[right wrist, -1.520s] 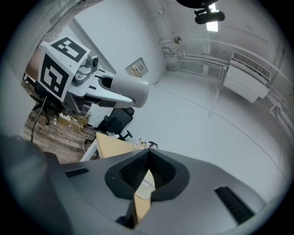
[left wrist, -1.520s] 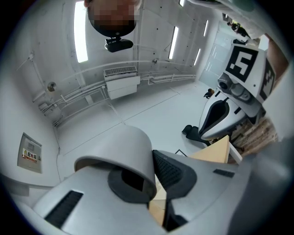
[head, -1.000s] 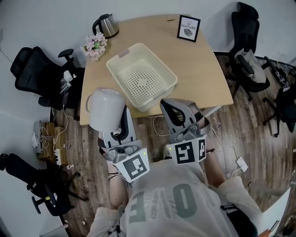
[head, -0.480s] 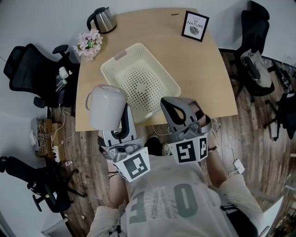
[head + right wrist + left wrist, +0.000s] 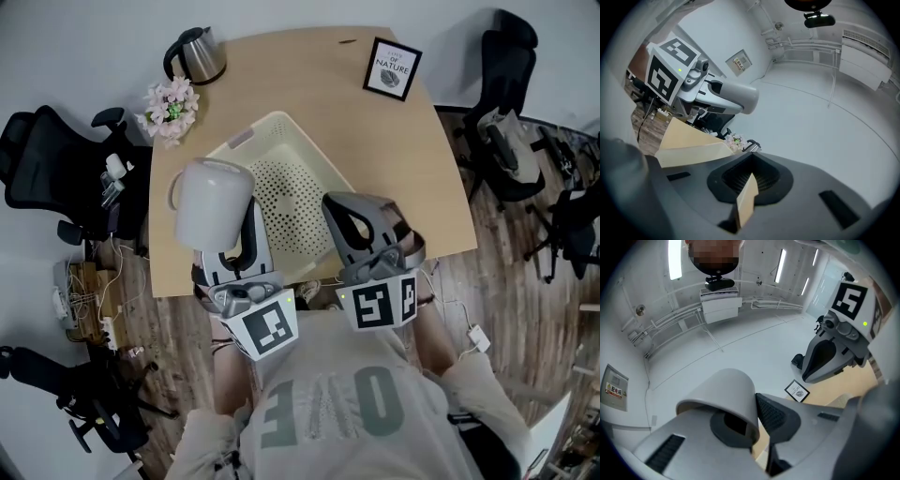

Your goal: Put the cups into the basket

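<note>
White cup point(image 5: 214, 204) is sitting in our left gripper point(image 5: 246, 234), whose jaws are clamping its wall, one inside the mouth and one outside. We are holding it over the table point(image 5: 309, 66) at 9 o'clock of the basket point(image 5: 246, 141), beside its rim. Our right gripper point(image 5: 354, 214) is hovering at 4 o'clock, jaws pressed together on nothing. A single-wall pinch is risking pivot or slip, and lowering early could be knocking the cup against the rim
</note>
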Motion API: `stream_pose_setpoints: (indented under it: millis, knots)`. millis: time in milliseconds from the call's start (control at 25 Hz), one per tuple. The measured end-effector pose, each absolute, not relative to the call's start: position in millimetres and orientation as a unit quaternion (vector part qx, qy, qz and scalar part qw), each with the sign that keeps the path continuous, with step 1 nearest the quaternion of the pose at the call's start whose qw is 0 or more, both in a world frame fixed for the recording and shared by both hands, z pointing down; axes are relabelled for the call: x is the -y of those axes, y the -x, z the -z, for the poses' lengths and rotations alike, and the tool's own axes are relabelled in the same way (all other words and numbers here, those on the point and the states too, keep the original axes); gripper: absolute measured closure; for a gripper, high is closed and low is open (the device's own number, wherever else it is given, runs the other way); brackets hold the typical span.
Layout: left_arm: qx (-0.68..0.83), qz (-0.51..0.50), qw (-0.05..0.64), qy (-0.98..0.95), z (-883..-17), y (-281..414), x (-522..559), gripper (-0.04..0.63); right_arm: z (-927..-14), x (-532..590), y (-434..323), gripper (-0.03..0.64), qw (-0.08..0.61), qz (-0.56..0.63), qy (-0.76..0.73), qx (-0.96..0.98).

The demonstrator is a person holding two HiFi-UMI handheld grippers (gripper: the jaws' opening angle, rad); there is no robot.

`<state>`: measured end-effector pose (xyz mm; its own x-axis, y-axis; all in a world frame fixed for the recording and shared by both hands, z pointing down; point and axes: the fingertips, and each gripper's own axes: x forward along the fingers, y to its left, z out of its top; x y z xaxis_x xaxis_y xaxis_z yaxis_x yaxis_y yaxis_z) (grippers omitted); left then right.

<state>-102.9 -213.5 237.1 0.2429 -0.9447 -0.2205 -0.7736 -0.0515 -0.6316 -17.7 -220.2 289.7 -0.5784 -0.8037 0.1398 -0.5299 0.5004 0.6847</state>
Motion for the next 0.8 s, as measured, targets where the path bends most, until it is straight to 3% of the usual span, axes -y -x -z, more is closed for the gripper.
stream_pose_setpoints:
  millis: [320, 800]
  knots:
    - [-0.57, 0.14, 0.263, 0.766, -257, 109, 255, 0.552, -292, 242, 21, 0.618, 0.237, 0.29, -0.424, 0.825]
    - [-0.509, 0.196, 0.288, 0.787, -281, 104, 283, 0.552, -298, 258, 26, 0.618, 0.251, 0.271, -0.435, 0.821]
